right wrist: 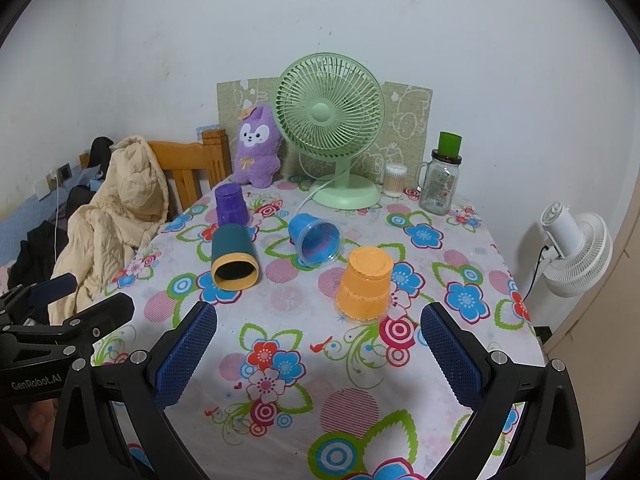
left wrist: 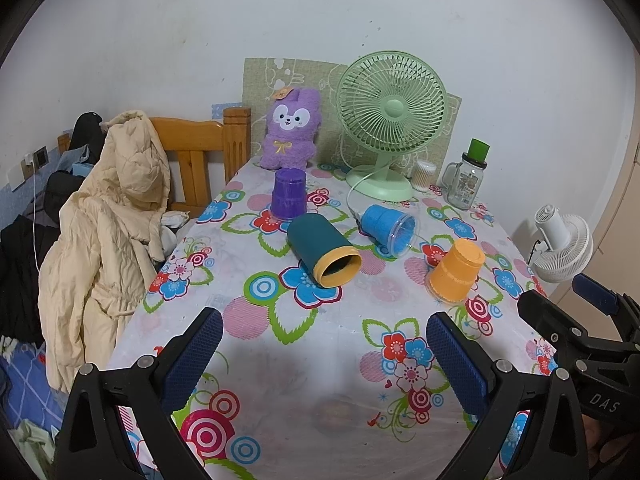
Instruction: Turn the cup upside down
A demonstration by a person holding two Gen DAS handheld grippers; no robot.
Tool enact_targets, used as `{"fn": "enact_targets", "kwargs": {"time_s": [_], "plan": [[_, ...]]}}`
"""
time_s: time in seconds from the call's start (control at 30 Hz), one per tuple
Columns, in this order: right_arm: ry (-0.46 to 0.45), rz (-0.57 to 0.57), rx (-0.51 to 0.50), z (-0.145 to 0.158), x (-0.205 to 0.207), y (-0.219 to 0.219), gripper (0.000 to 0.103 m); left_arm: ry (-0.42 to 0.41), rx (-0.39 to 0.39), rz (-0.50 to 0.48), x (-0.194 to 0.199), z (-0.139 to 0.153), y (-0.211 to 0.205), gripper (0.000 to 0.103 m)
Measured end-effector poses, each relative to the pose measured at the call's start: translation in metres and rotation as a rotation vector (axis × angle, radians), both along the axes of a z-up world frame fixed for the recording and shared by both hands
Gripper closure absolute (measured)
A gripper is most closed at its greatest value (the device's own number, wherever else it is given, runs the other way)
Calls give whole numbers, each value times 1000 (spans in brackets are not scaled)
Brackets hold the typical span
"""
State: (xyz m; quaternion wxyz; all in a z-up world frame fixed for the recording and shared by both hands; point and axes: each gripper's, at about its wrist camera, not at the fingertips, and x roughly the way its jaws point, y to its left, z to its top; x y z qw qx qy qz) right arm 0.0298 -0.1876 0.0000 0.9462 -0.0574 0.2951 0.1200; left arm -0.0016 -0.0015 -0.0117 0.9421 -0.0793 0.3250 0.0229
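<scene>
Round table w/ a white floral-print tablecloth [left wrist: 320, 332] carries four cups. The purple translucent plastic cup [left wrist: 289, 193] stands mouth-down toward the table's far-left edge, just in front of the purple plush bunny toy [left wrist: 291, 132]. The dark teal cylindrical cup w/ yellow rim [left wrist: 323, 256] lies on its side near the table's middle, mouth facing the near edge, its closed end just beside the purple cup. The blue cup in a clear plastic shell [left wrist: 389, 229] also lies on its side, just right of the teal one, mouth turned toward the near-right edge. The orange plastic cup [left wrist: 456, 272] stands mouth-down toward the right edge, apart from the others.

Along the far edge: a pale green desk fan [left wrist: 390, 120] w/ white cord, a small clear tub of cotton swabs [left wrist: 424, 176], and a glass mug-jar w/ green lid [left wrist: 467, 178] at the far-right. A white floor fan [left wrist: 564, 242] stands off the table's right side; a cream padded jacket [left wrist: 108, 220] drapes over a wooden chair [left wrist: 200, 160] on the left.

Left gripper [left wrist: 324, 344] hovers over the near edge, blue-padded fingers spread wide, nothing between them. Right gripper [right wrist: 318, 340] likewise released, fingers wide apart, empty, w/ the orange cup just beyond its fingertips. Each gripper shows at the side of the other's view.
</scene>
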Motion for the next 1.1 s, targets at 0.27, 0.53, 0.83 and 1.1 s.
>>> {"fn": "enact_targets", "kwargs": {"time_s": [0.27, 0.53, 0.83, 1.1], "plan": [[18, 4, -6, -5, 6, 2, 0, 11, -7, 0, 1, -7, 2, 0], [47, 17, -28, -13, 14, 13, 0, 41, -30, 9, 9, -16, 12, 0], [86, 40, -62, -26, 33, 36, 0, 83, -69, 29, 23, -33, 33, 0], [100, 70, -89, -31, 61, 59, 0, 108, -78, 32, 40, -45, 50, 0]]}}
